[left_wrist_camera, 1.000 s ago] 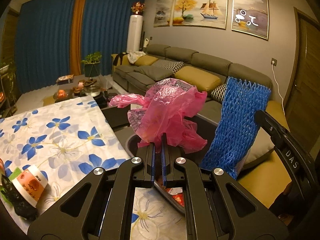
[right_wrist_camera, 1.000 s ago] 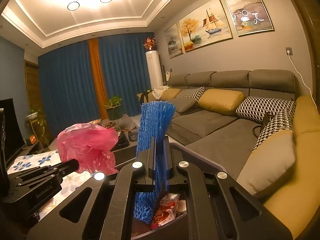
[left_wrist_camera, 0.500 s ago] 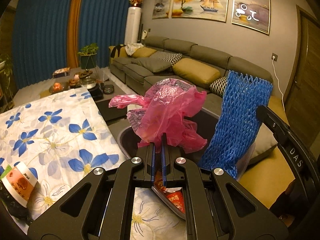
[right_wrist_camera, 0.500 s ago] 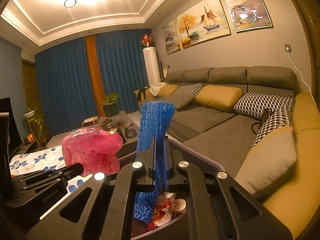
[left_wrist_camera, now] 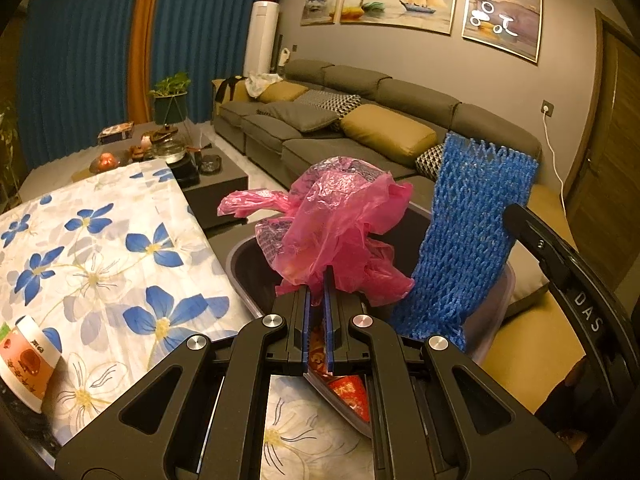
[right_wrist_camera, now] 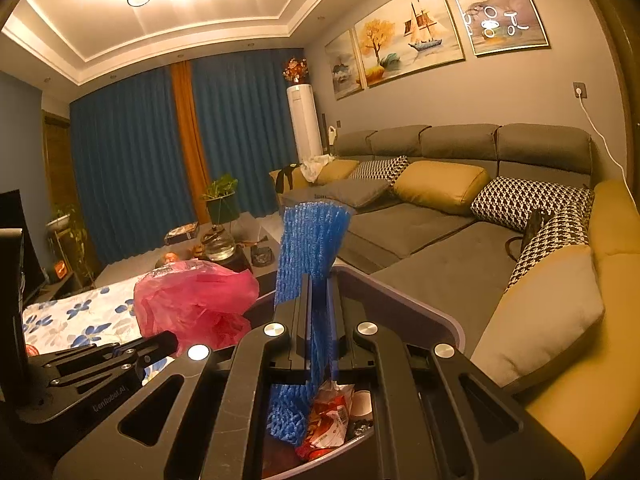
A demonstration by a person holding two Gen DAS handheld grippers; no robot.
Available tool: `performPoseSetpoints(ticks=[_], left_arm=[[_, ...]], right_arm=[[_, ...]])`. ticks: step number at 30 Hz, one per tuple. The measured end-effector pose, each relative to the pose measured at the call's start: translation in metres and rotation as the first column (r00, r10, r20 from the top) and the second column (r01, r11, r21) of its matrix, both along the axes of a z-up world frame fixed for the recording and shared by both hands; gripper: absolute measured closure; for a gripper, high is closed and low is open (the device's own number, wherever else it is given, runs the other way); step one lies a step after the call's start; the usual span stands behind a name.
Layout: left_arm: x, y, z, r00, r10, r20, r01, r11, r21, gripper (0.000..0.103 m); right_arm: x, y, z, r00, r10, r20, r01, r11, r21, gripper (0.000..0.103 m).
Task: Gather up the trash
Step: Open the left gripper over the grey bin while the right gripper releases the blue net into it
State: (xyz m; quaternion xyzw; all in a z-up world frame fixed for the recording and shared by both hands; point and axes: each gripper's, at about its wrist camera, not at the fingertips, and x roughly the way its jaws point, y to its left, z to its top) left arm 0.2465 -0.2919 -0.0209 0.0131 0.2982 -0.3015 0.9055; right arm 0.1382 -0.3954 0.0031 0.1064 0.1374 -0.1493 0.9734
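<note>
**A:** So how far along is the trash run? Left tool (left_wrist_camera: 316, 292) is clamped on one pink plastic bag (left_wrist_camera: 332, 236), right tool (right_wrist_camera: 319, 300) is pinching one blue foam net (right_wrist_camera: 310, 240), both hanging right over the bin (right_wrist_camera: 436, 320).

**B:** Nearly there I'd say. Bin's already got wrappers (right_wrist_camera: 328, 416) in it. Neither piece is dropped yet, and one printed cup (left_wrist_camera: 30, 364) sits on the flowered counter (left_wrist_camera: 104, 248).
</note>
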Motion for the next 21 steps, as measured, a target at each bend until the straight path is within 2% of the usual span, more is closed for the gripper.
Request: performPoseSetpoints(ticks=[3,6,8,9,11,15,17,21], left_arm=[[0.000,-0.002,-0.002,1.000,-0.018,-0.001,0.018,1.000,0.004,0.098],[0.001,-0.002,-0.005,1.000,-0.029,-0.005,0.029,0.999,0.013,0.090],[0.001,-0.001,-0.006,1.000,-0.030,-0.005,0.030,0.999,0.013,0.073],[0.000,0.001,-0.007,1.000,-0.022,-0.001,0.022,1.000,0.014,0.067],[-0.001,0.005,-0.006,1.000,0.000,0.012,-0.001,1.000,0.009,0.044],[-0.002,0.016,-0.003,0.999,0.043,0.018,-0.043,0.999,0.001,0.028],[-0.006,0.023,-0.001,0.997,0.073,0.034,-0.073,0.997,0.006,0.021],[-0.014,0.038,0.002,0.989,0.131,0.062,-0.132,0.991,0.017,0.013]], right_arm=[[0.003,-0.001,-0.001,1.000,0.003,-0.007,-0.003,1.000,0.005,0.095],[0.005,-0.002,-0.001,1.000,0.005,-0.015,-0.005,1.000,0.009,0.092],[0.004,-0.002,-0.003,1.000,0.001,-0.013,-0.001,1.000,0.013,0.082],[0.003,-0.002,-0.003,1.000,-0.001,-0.013,0.002,1.000,0.015,0.082],[0.001,-0.002,-0.003,1.000,-0.005,-0.010,0.005,1.000,0.016,0.080],[-0.003,-0.001,-0.003,1.000,-0.011,-0.005,0.011,1.000,0.017,0.070],[-0.008,0.002,-0.001,1.000,-0.009,0.004,0.009,1.000,0.015,0.060],[-0.018,0.010,-0.001,1.000,-0.014,0.021,0.014,1.000,0.010,0.042]])
